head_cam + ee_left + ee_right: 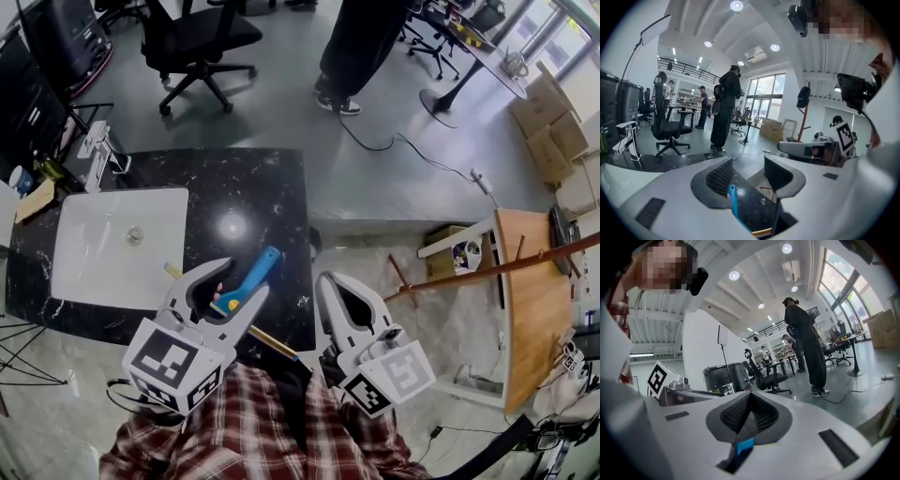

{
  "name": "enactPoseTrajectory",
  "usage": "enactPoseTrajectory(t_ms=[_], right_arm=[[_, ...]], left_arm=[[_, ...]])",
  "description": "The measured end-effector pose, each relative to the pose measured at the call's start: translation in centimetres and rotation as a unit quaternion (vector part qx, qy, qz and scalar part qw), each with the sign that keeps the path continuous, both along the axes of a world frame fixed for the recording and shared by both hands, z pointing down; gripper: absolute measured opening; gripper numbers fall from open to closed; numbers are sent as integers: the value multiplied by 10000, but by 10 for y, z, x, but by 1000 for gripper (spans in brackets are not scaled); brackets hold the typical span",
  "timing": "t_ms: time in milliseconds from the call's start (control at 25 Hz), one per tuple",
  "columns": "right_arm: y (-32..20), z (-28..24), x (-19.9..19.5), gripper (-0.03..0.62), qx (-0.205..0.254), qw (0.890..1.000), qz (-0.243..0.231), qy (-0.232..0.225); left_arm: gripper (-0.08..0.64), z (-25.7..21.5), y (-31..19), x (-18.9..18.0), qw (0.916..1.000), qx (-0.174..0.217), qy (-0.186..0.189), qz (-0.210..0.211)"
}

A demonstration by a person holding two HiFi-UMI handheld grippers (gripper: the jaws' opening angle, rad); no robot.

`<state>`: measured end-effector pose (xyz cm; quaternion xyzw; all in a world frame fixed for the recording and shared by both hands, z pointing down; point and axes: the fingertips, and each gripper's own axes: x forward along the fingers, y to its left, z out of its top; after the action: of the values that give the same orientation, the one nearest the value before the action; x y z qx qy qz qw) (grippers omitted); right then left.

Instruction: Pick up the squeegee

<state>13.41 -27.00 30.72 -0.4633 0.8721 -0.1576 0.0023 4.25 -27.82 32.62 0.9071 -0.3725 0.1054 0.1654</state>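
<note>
The squeegee (261, 268) has a blue handle, a yellow collar and a pale wooden blade bar. It lies on the black stone counter (253, 197) near its front edge. My left gripper (242, 278) is open, with one jaw on each side of the handle and neither pad pressing on it. In the left gripper view the blue handle (733, 199) shows low between the spread jaws of that gripper (747, 176). My right gripper (324, 279) is shut and empty, hovering just right of the counter's corner. In the right gripper view its jaws (749, 411) meet, and a bit of the squeegee's blue (744, 446) shows below them.
A white sink (112, 248) with a faucet (94, 155) is set in the counter's left part. A black office chair (197, 42) and a standing person (356, 47) are beyond it. A wooden table (530, 309), a slanted wooden pole (497, 267) and cardboard boxes (548, 122) are at the right.
</note>
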Motion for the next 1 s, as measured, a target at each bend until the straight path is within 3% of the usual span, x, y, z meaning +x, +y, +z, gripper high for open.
enactPoseTrajectory(t_ms=[80,280,600,800,1000], right_arm=[[0,3,3,11,-39,10000,18,-44],[0,13,17,11,-163,9996,122,-178],[-1,36,34,11,-398,9975,267,-518],[-1,50,38,11,-538,9956,239,-729],[3,61,38,11,-660,9950,174,-732]], left_arm=[[196,10,-4,2,9996,-119,-271,25],[196,50,-12,15,9910,-926,-902,349],[196,113,-26,20,9681,-1883,-1576,498],[196,144,-23,19,9481,-2311,-2098,612],[195,174,-18,19,9353,-2623,-2277,673]])
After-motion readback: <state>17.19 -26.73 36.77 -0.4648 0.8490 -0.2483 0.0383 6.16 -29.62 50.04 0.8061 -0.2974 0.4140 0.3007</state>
